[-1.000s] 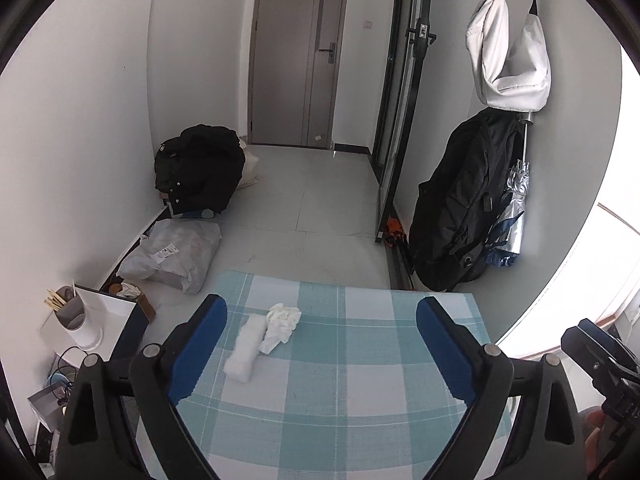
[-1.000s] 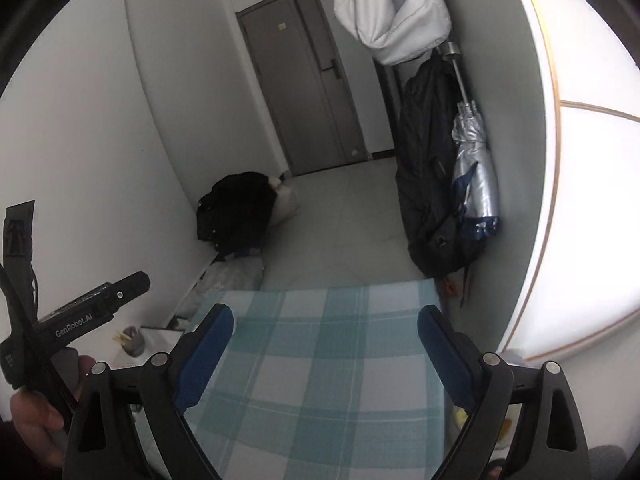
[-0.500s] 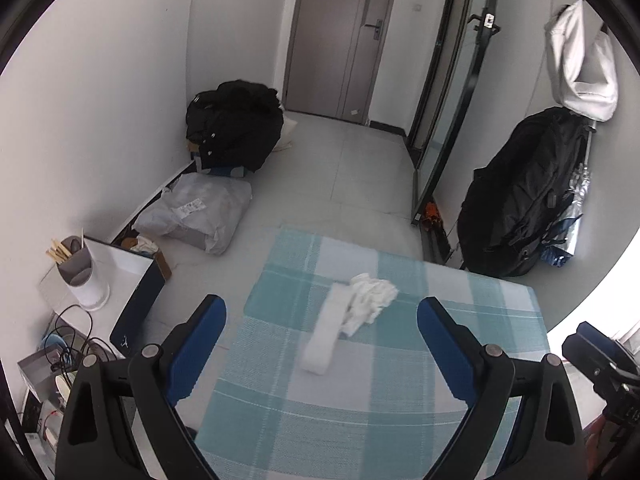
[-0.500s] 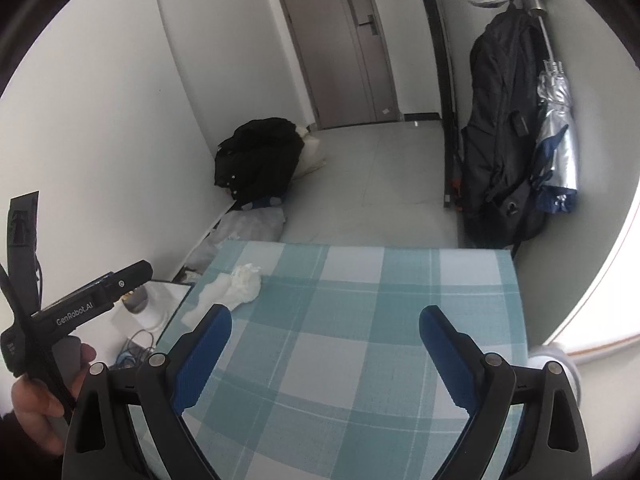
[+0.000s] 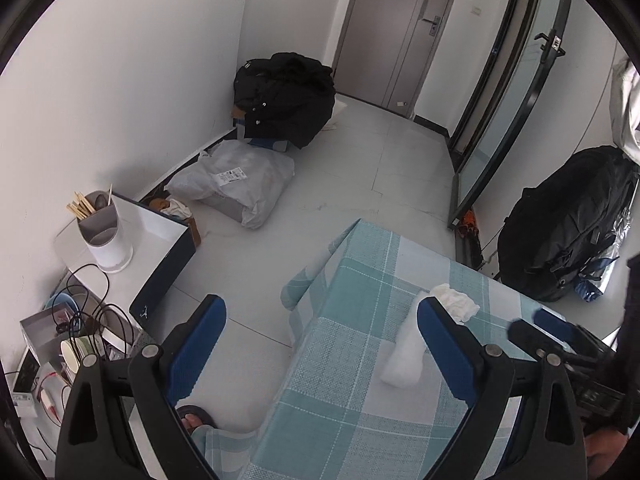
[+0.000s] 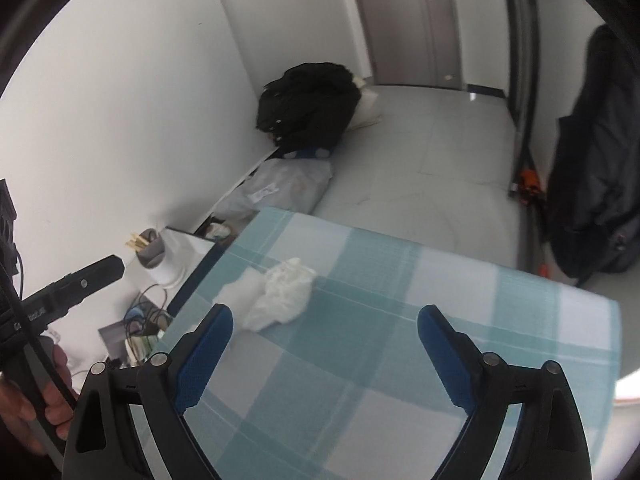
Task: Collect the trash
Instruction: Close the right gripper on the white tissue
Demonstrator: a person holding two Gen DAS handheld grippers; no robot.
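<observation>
Two pieces of white trash lie on the teal checked tablecloth (image 6: pixel 400 320): a crumpled tissue (image 6: pixel 286 286) and a longer white wad (image 6: pixel 238 290) beside it. In the left wrist view the wad (image 5: pixel 404 354) and the tissue (image 5: pixel 456 302) lie partly behind my left gripper's right finger. My left gripper (image 5: pixel 320 328) is open and empty, over the table's left edge. My right gripper (image 6: pixel 324 340) is open and empty above the table, the trash just ahead of its left finger.
A white box (image 5: pixel 148 236) with a chopstick holder (image 5: pixel 100 228) stands left of the table, with cables and clutter (image 5: pixel 72 340) below it. A black jacket (image 5: pixel 288 96), a grey parcel bag (image 5: pixel 236 180) and a black backpack (image 5: pixel 568 232) lie around the floor.
Both grippers have swung left and tilted down. The trash has shifted right in the left wrist view and looms larger and closer in the right wrist view. Both stay open.
</observation>
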